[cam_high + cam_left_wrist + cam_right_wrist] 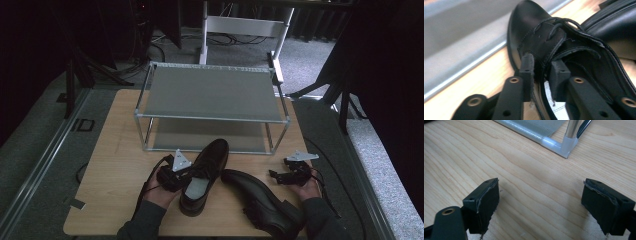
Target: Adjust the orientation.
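Note:
Two black leather lace-up shoes lie on the wooden table (115, 165) in front of a two-tier metal shoe rack (210, 118). The left shoe (207, 165) points toward the rack, its pale insole showing. My left gripper (189, 174) is shut on that shoe's side wall beside the laces; in the left gripper view the left gripper (541, 75) pinches the leather edge of the left shoe (531, 22). The right shoe (260, 197) lies angled, toe toward the left shoe. Right of it, my right gripper (275, 175) rests low over bare wood, and the right gripper (540, 205) is open wide with nothing between its fingers.
The rack's lower front corner post (564, 145) stands just ahead of the right gripper. Both rack shelves look bare. The rack's bottom rail (466, 65) runs behind the left shoe. Cables trail off the table's right side, and the table's front edge is near the person's sleeves.

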Demonstrator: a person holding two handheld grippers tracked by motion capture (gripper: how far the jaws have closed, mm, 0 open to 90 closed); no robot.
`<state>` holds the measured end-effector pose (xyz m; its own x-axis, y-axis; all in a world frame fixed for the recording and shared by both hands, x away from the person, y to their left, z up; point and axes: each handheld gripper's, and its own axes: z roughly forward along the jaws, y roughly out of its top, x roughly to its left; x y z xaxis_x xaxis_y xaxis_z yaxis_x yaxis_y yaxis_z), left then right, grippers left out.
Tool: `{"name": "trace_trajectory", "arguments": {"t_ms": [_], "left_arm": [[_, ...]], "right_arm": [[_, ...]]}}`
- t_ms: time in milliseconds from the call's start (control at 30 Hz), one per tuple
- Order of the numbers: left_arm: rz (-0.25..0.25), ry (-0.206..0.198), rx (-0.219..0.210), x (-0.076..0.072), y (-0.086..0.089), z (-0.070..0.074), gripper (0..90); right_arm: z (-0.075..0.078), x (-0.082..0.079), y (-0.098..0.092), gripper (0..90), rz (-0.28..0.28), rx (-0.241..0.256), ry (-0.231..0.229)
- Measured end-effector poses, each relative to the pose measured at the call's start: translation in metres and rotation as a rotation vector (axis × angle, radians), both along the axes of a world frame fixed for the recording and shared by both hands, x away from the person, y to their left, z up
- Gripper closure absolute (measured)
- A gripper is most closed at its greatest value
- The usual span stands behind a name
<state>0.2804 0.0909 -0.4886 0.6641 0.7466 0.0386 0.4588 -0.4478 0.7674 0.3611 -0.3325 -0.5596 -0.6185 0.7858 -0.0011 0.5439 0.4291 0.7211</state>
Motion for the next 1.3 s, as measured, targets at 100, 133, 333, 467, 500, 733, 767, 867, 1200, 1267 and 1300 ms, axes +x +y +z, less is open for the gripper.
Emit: {"name": "trace_trajectory", "arguments": {"t_ms": [100,133,333,467,500,733,767,867,1200,1267,1300], "left_arm": [[0.022,-0.017,-0.002,-0.002,0.002,0.001,79.8],[0.050,-0.027,-0.019,-0.001,0.006,0.001,80.2],[0.125,-0.048,-0.022,-0.004,0.025,0.003,81.2],[0.180,-0.051,-0.033,-0.006,0.039,0.004,81.3],[0.180,-0.051,-0.033,-0.006,0.039,0.004,81.2],[0.242,-0.055,0.001,-0.022,0.054,0.001,80.4],[0.247,-0.051,0.014,-0.025,0.056,-0.002,79.6],[0.239,-0.030,-0.018,-0.025,0.061,-0.003,72.3],[0.203,-0.063,-0.122,-0.046,0.081,0.011,53.6],[0.212,-0.083,-0.126,-0.050,0.085,0.013,53.0],[0.228,-0.086,-0.126,-0.051,0.090,0.013,53.0]], "right_arm": [[0.000,0.000,0.000,14.3,0.000,0.000,0.000],[0.000,0.000,0.000,14.3,0.000,0.000,0.000],[0.000,0.000,0.000,14.3,-0.001,0.000,0.000],[0.000,0.000,0.000,14.3,-0.001,0.000,0.000],[0.000,0.000,0.000,14.3,-0.001,0.000,0.000],[0.000,0.000,0.000,14.3,-0.001,0.000,0.000],[0.000,0.000,0.000,14.3,-0.001,0.000,0.000],[0.000,0.000,0.000,14.3,-0.001,0.000,0.000],[0.000,0.000,0.000,14.3,-0.002,0.000,0.000],[0.000,0.001,0.000,14.3,-0.004,0.000,-0.001],[0.000,0.001,0.000,14.3,-0.005,0.000,-0.001]]}}
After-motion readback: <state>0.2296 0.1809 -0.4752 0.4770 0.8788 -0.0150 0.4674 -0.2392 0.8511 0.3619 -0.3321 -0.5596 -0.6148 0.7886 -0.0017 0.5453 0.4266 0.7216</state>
